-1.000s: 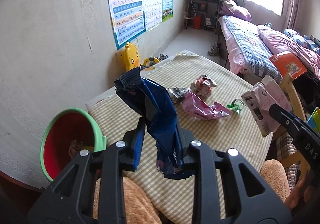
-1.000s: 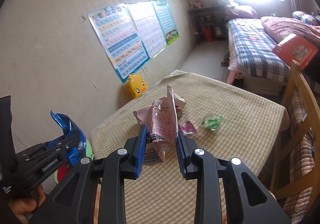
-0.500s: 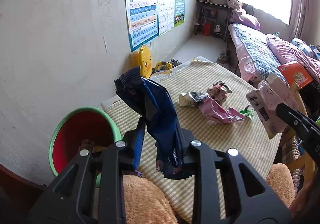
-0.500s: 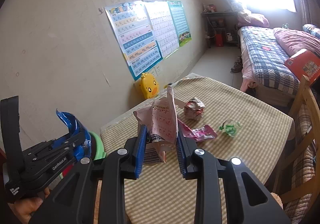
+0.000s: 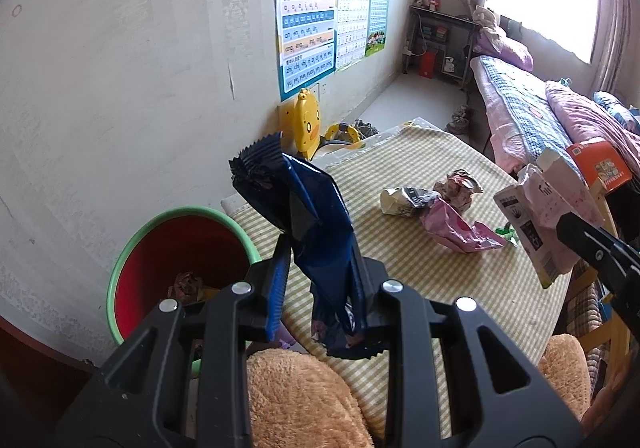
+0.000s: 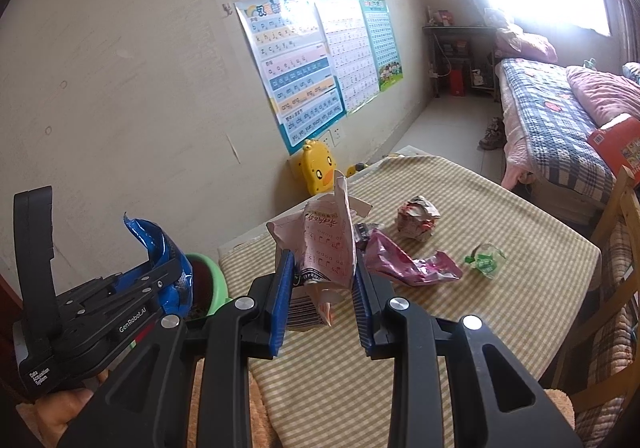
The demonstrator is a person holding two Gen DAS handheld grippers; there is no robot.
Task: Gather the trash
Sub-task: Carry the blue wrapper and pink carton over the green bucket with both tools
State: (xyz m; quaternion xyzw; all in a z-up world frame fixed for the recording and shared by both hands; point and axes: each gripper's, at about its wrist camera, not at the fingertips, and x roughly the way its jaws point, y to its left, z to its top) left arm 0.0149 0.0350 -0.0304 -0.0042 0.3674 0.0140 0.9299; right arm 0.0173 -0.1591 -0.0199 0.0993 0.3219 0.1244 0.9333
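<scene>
Left wrist view: left gripper clamped on a crumpled dark-blue foil snack wrapper, jaws narrow, wrapper standing up between the pads. Round red bin with green rim sits just left of the gripper, against the edge of the yellow-checked table. My read: swing left until the wrapper hangs fully over the bin mouth, then let go; the foil is light and may cling to a pad. Right wrist view: right gripper gripping a torn pink-and-white paper carton, jaws about a carton's width apart. It's further from the bin than the left, over the table. Pink foil wrapper, crumpled red-white ball and green candy wrapper lie on the table beyond it, uncollected.
</scene>
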